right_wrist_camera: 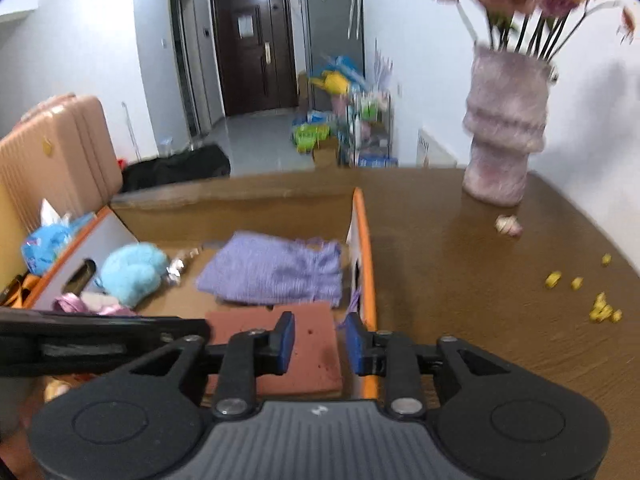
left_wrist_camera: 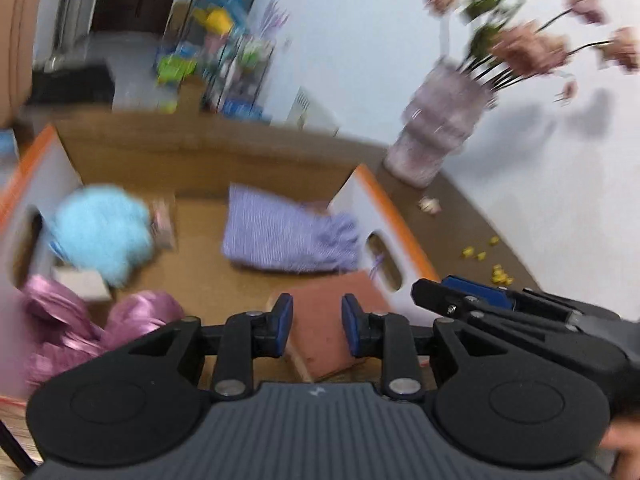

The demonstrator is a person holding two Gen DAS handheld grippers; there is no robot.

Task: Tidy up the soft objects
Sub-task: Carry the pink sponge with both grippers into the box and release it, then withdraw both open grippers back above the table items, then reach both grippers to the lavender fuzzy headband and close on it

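Cardboard box [left_wrist_camera: 132, 148] w/ orange-edged flaps fills the left wrist view, open on a brown table [left_wrist_camera: 472, 216]. Inside: a lilac striped pouch [left_wrist_camera: 288, 234] lying flat near the right flap, a fluffy blue toy [left_wrist_camera: 100, 232] at left, shiny pink fabric [left_wrist_camera: 80, 320] at the near left corner, and a reddish-brown sponge [left_wrist_camera: 324, 320] at the near right. Left gripper [left_wrist_camera: 316, 326] hovers over the sponge, jaws spread, holding nothing. Right gripper's dark fingers [left_wrist_camera: 460, 300] enter from the right, just beside the box flap. A pink vase [left_wrist_camera: 436, 128] w/ pink flowers [left_wrist_camera: 528, 44] stands on the table beyond the box; small yellow bits [left_wrist_camera: 496, 264] lie scattered to the right. View is motion-blurred. Right wrist view: same box [right_wrist_camera: 240, 204] seen from its near right side, pouch [right_wrist_camera: 272, 270] mid-box, blue toy [right_wrist_camera: 132, 272] at left, pink fabric [right_wrist_camera: 96, 306] near it, sponge [right_wrist_camera: 276, 352] closest. Right gripper [right_wrist_camera: 320, 342] is spread and empty, one pad over the sponge, the other at the orange flap edge. Left gripper [right_wrist_camera: 100, 340] crosses in from the left. Vase [right_wrist_camera: 504, 136] and yellow bits [right_wrist_camera: 600, 312] sit on the table [right_wrist_camera: 480, 280] at right.
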